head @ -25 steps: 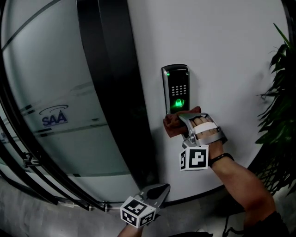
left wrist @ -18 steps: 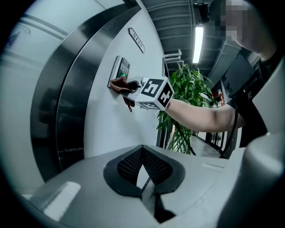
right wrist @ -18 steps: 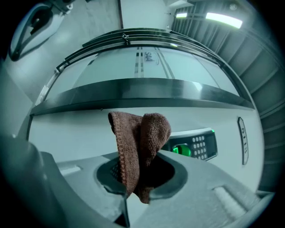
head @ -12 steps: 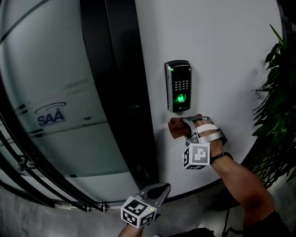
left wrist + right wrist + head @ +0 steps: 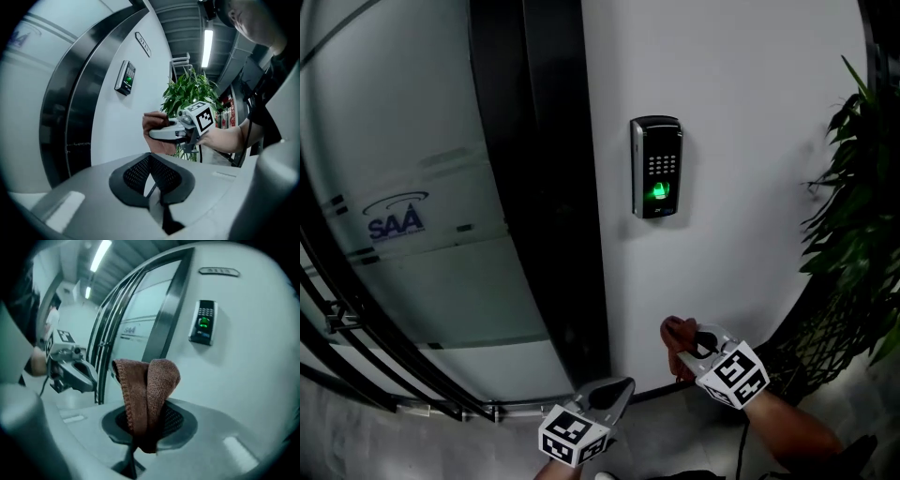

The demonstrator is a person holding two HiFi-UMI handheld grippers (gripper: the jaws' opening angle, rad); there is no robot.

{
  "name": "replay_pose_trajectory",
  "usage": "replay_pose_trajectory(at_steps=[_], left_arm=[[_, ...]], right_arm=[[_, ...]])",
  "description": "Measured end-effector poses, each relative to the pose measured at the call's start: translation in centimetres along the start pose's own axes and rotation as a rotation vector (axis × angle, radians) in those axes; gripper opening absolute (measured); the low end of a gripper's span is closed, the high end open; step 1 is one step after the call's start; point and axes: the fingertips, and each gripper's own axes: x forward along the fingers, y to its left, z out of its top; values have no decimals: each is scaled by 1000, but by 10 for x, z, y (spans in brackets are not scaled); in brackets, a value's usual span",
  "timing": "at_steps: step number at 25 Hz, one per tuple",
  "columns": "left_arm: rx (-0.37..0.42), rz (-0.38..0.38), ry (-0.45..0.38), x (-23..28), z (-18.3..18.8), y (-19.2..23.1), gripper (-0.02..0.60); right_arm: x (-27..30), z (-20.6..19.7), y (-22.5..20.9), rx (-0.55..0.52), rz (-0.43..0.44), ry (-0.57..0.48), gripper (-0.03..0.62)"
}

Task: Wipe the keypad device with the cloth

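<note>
White wall (image 5: 750, 187), dark door frame (image 5: 553, 187) along its left edge, leafy plant (image 5: 853, 234) off right. The keypad device (image 5: 656, 167) is mounted high near that left edge, with its green light on. Well below it, the right tongs (image 5: 698, 345) are clamped on the brown cloth (image 5: 147, 390). The left tongs (image 5: 152, 180) are pinched together with nothing in them.

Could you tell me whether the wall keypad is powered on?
On: the black wall-mounted keypad device glows green on its lower face.

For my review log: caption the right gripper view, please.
Right gripper clamps a folded reddish-brown cloth, apart from the black wall-mounted keypad device glowing green.
</note>
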Motion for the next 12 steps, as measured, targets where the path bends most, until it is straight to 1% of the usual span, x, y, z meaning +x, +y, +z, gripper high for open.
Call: replay_pose_trajectory(at_steps=[2, 5, 7, 10, 12], left_arm=[[-1, 31, -6, 0, 2, -10, 17], [-23, 92, -24, -2, 3, -30, 17], [-38, 119, -34, -1, -2, -47, 17], [-54, 164, -22, 9, -15, -70, 17], [-69, 190, -10, 16, -27, -88, 17]], right_arm=[[-23, -19, 7, 126, 51, -38, 54], [-62, -44, 15, 244, 110, -85, 54], [-89, -62, 20, 287, 130, -96, 54], [-120, -86, 20, 343, 144, -105, 54], [-140, -100, 20, 352, 151, -111, 54]])
